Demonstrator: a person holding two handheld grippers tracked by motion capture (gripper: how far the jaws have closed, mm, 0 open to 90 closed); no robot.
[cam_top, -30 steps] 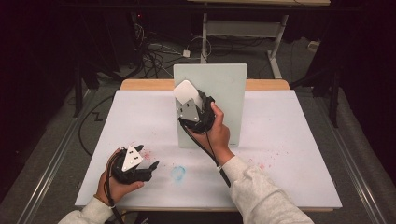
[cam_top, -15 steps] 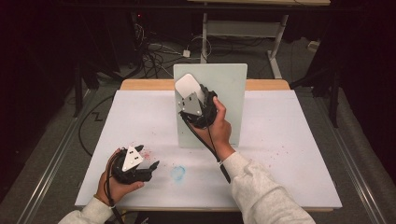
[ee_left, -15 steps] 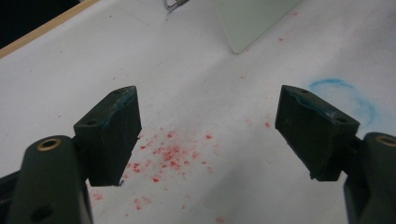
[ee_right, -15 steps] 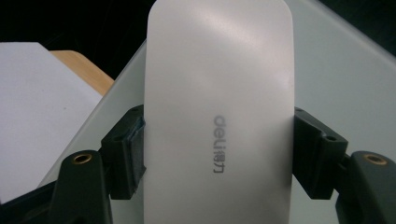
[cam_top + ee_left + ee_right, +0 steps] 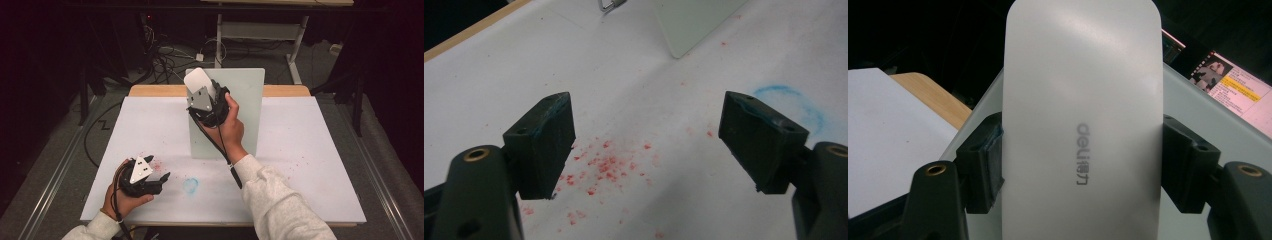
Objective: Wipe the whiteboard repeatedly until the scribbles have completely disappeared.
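Right gripper is clamped on a white eraser, one jaw pressing each long edge. The eraser is rounded, smooth, with "deli" printed on its face. In the high view the eraser is lifted off the table, held up at the top left corner of the upright board, which stands at the far middle of the white table.

Left gripper rests low at the near left of the table, jaws wide apart, nothing between them. Below its jaws: red speckles on the table; a blue smudge to one side, also seen in the high view.

Risks, as judged:
- The grip is on two narrow smooth edges only. A sideways drag across the board could twist the eraser between the pads or let it slip out.
- The board looks free-standing; its support is not visible. A hard push from the front near the top corner could tip it backward or slide it.
- The right gripper's cable trails down in front of the board and could snag its lower edge.
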